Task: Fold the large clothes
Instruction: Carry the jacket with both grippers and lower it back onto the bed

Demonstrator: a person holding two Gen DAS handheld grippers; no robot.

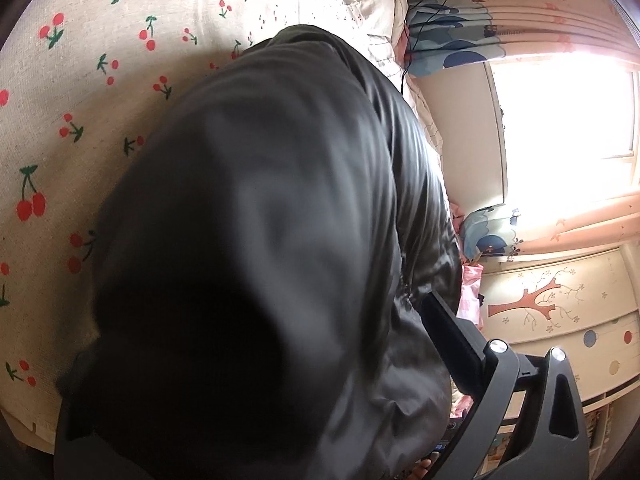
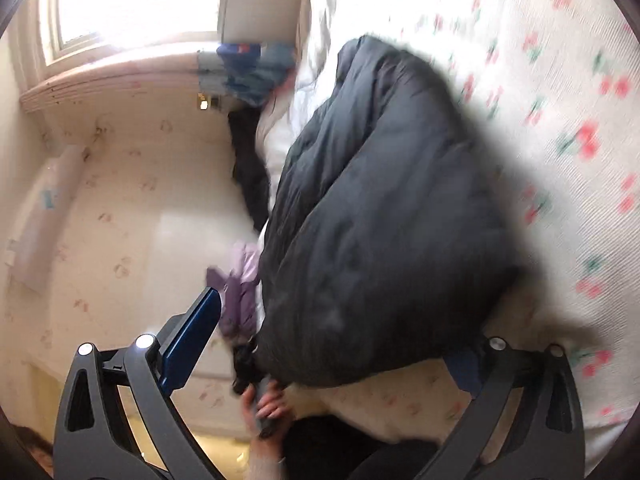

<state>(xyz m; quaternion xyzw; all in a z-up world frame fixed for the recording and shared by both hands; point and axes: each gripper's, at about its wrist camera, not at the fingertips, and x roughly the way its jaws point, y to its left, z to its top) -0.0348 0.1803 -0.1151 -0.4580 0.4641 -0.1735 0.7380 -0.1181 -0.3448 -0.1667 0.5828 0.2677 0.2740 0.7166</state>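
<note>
A large black puffy jacket lies bunched on the cherry-print bed sheet and fills most of the left wrist view. My left gripper stands wide open against it. One finger shows at the jacket's right edge, and the other is buried under the fabric. In the blurred right wrist view the same jacket bulges between the fingers of my right gripper, which is also open. Its blue-padded left finger is free and its right finger is covered. A hand holds the left gripper at the jacket's lower edge.
A white quilt and a blue patterned pillow lie at the bed's far end. A purple garment and a dark garment sit along the bed's wall side. A bright window and pink curtains lie beyond.
</note>
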